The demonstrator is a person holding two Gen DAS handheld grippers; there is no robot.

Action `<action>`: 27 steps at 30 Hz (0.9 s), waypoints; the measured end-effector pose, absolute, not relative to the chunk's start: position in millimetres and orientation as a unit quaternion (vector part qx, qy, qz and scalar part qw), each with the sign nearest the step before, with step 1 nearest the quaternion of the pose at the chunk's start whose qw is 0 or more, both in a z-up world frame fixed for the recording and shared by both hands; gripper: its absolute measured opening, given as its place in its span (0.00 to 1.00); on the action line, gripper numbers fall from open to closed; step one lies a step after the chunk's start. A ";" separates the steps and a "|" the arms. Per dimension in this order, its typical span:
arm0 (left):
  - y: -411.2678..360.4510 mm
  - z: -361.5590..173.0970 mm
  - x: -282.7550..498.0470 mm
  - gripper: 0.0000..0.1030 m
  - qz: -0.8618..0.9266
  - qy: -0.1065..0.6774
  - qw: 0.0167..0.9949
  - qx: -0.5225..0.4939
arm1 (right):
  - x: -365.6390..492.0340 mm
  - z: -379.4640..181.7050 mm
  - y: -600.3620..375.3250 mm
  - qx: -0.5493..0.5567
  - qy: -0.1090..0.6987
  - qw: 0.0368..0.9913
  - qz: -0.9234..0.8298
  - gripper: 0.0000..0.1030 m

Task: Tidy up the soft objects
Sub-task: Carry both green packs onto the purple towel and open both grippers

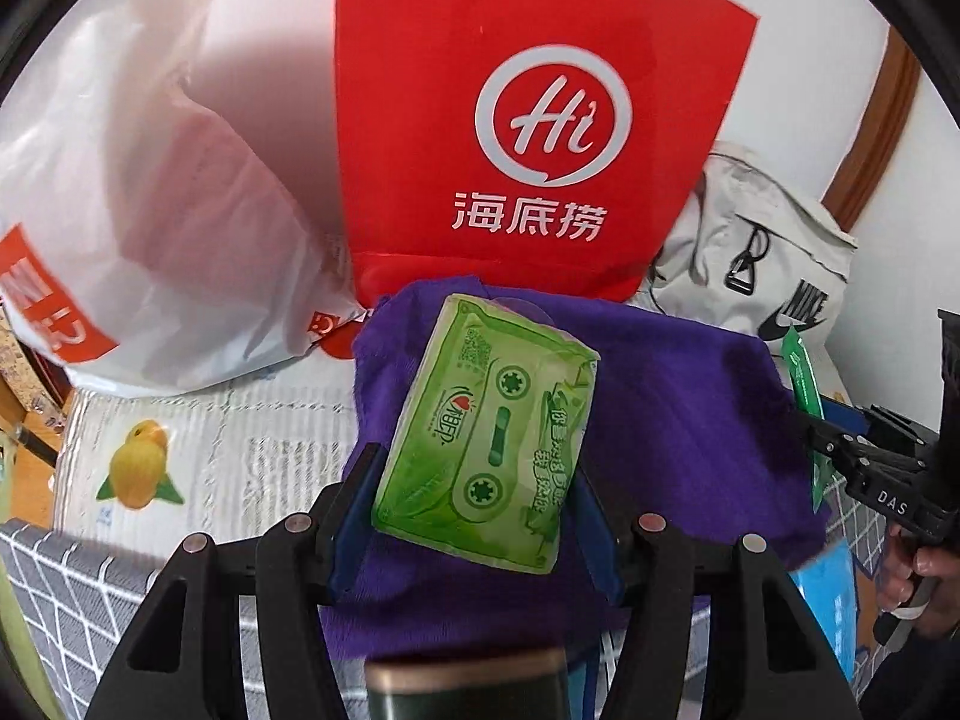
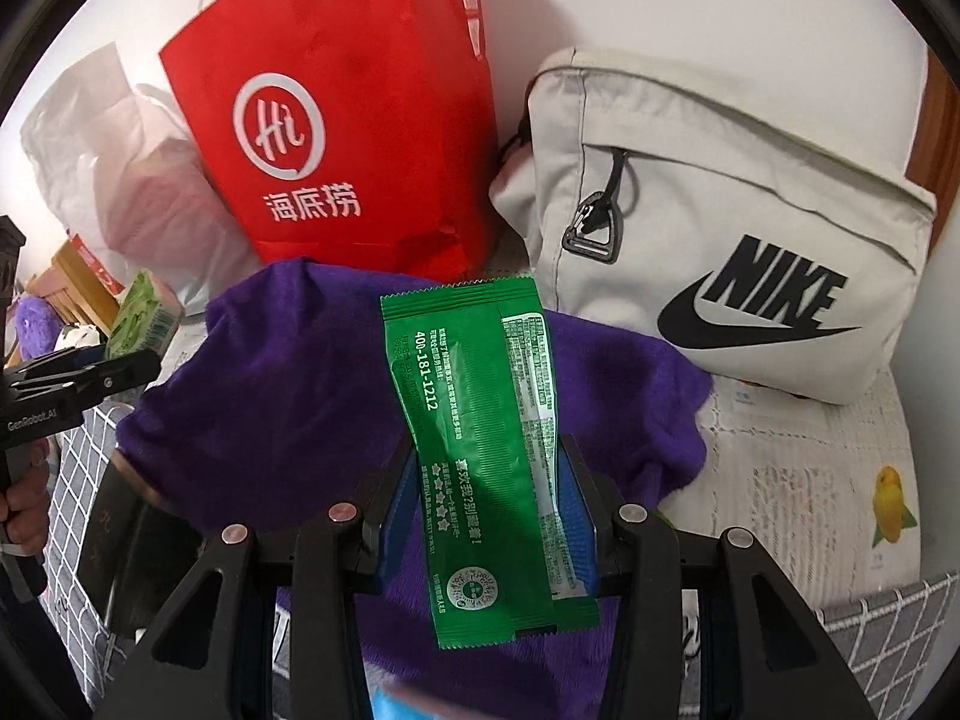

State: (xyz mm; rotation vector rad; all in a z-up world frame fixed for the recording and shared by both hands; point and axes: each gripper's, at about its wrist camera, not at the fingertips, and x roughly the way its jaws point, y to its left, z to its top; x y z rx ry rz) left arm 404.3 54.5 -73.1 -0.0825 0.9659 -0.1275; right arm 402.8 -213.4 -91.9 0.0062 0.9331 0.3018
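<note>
The left tool (image 1: 480, 474) clamps the tissue pack (image 1: 486, 438) and the right tool (image 2: 489, 510) the green sachet (image 2: 486, 450), both directly above the purple cloth (image 2: 270, 390).

A lived-in home, by the clutter: a red restaurant carrier bag (image 1: 528, 120) and a white plastic shopping bag (image 1: 150, 228) lean on a plain white wall, with a pale canvas sports bag (image 2: 720, 210) to the right (zip closed), above a fruit-printed quilted mat (image 1: 198, 450).
</note>
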 end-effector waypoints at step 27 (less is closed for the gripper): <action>32.4 -123.8 479.3 0.56 -0.049 0.537 0.842 -0.016 | 456.4 -143.3 -222.0 -0.003 0.524 0.841 0.133 0.42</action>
